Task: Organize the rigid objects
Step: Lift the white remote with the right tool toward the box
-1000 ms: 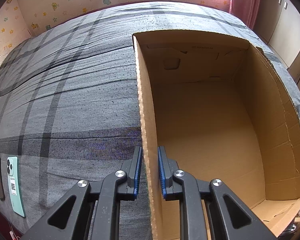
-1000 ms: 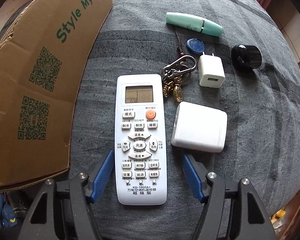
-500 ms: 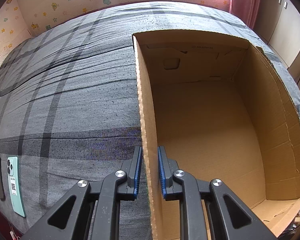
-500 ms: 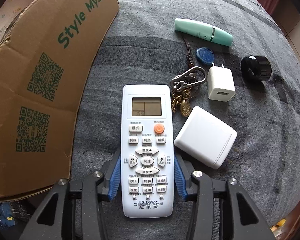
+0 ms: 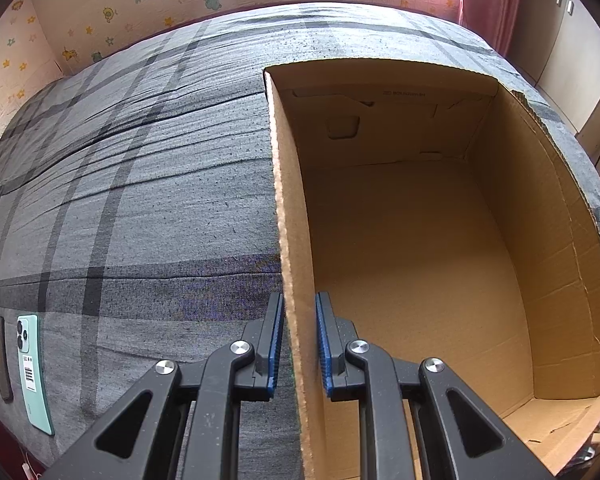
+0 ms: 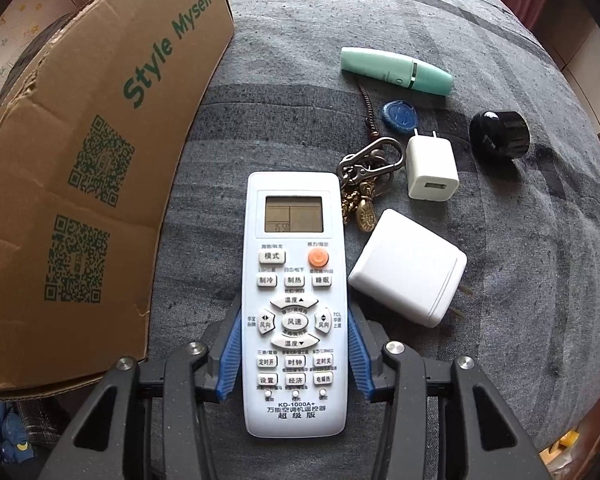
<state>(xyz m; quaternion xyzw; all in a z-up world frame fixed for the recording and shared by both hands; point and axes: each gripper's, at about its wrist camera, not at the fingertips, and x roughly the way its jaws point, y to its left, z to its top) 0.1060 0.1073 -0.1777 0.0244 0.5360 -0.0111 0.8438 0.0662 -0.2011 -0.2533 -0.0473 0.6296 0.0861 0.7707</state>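
Observation:
A white air-conditioner remote lies face up on the grey checked bed cover. My right gripper is shut on it, its blue pads pressed against the remote's two long sides at the lower half. Left of it stands the brown cardboard box printed "Style Myself". In the left wrist view my left gripper is shut on the near left wall of that box. The box is open on top and nothing lies inside it.
Right of the remote lie a large white adapter, a key ring, a small white charger, a blue tag, a mint tube and a black cap. A mint phone lies at the bed's left edge.
The right gripper's jaws came in from wide apart and closed on the remote's sides. The large white adapter got turned askew. The left gripper and the box have not moved.

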